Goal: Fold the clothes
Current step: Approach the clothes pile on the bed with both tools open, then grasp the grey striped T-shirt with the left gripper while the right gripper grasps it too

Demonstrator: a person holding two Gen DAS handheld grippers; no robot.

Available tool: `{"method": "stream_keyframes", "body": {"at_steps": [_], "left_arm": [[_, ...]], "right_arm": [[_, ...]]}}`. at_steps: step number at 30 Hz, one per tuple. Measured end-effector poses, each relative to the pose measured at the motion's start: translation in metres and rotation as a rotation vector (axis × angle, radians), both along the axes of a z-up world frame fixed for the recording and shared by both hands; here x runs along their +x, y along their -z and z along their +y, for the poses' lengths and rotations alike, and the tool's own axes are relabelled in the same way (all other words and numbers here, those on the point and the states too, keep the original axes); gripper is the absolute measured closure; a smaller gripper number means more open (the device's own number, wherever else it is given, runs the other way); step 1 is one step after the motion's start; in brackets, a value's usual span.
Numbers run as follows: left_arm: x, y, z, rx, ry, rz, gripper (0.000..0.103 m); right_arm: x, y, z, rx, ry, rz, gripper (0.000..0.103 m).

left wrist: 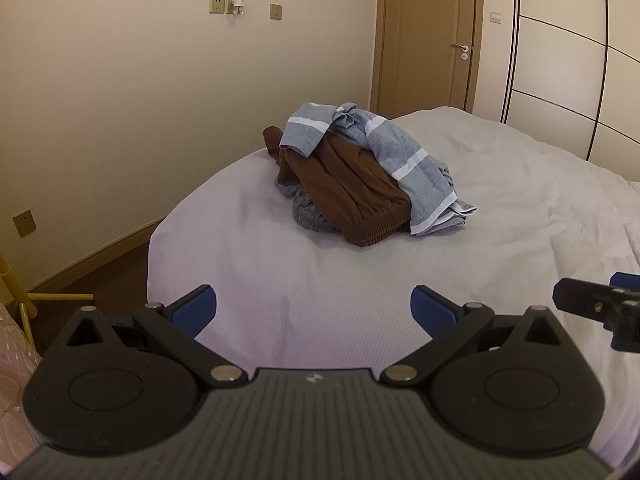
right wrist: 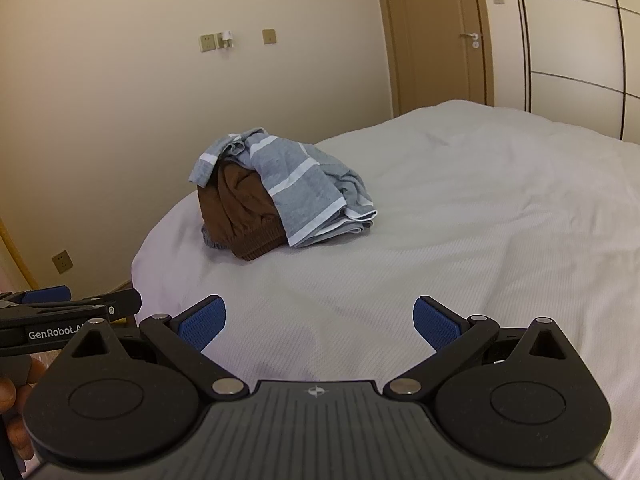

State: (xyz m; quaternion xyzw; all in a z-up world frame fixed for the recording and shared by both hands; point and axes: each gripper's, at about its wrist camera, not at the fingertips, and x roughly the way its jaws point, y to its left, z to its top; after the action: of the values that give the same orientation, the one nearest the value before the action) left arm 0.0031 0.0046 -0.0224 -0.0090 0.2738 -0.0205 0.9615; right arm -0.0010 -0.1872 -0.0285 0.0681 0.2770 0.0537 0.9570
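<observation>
Heaped unfolded on white bed: striped blue-grey top over brown garment; left gripper and right gripper agape, empty, facing pile.

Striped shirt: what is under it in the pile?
Under the striped shirt lies a brown garment, with a grey knit piece beneath that. Anything deeper in the pile is covered.
</observation>
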Motion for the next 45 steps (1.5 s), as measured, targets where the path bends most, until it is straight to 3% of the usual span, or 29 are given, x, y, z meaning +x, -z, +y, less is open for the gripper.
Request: {"method": "stream_keyframes", "body": {"at_steps": [20, 25, 27, 33, 35, 42, 45], "left_arm": [[0.025, 0.007, 0.005, 0.029, 0.028, -0.02, 0.001], [0.054, 0.0, 0.01, 0.071, 0.086, -0.082, 0.001], [0.072, -0.005, 0.009, 0.131, 0.118, -0.121, 0.001], [0.14, -0.018, 0.014, 0.235, 0.205, -0.207, 0.003], [0.165, -0.019, 0.014, 0.257, 0.234, -0.212, 0.01], [0.254, -0.012, 0.016, 0.254, 0.328, -0.16, 0.034], [0.279, -0.002, 0.013, 0.248, 0.355, -0.143, 0.057]], "right_arm": [[0.019, 0.008, -0.009, -0.112, 0.064, -0.015, 0.0], [0.034, 0.005, -0.012, -0.096, 0.059, -0.075, 0.0], [0.045, 0.003, -0.013, -0.082, 0.022, -0.09, 0.0], [0.095, 0.0, -0.001, -0.219, -0.081, -0.148, 0.001], [0.118, 0.001, 0.001, -0.238, -0.112, -0.157, 0.002], [0.198, 0.007, 0.013, -0.259, -0.211, -0.188, 0.025], [0.229, 0.014, 0.02, -0.271, -0.253, -0.193, 0.027]]}}
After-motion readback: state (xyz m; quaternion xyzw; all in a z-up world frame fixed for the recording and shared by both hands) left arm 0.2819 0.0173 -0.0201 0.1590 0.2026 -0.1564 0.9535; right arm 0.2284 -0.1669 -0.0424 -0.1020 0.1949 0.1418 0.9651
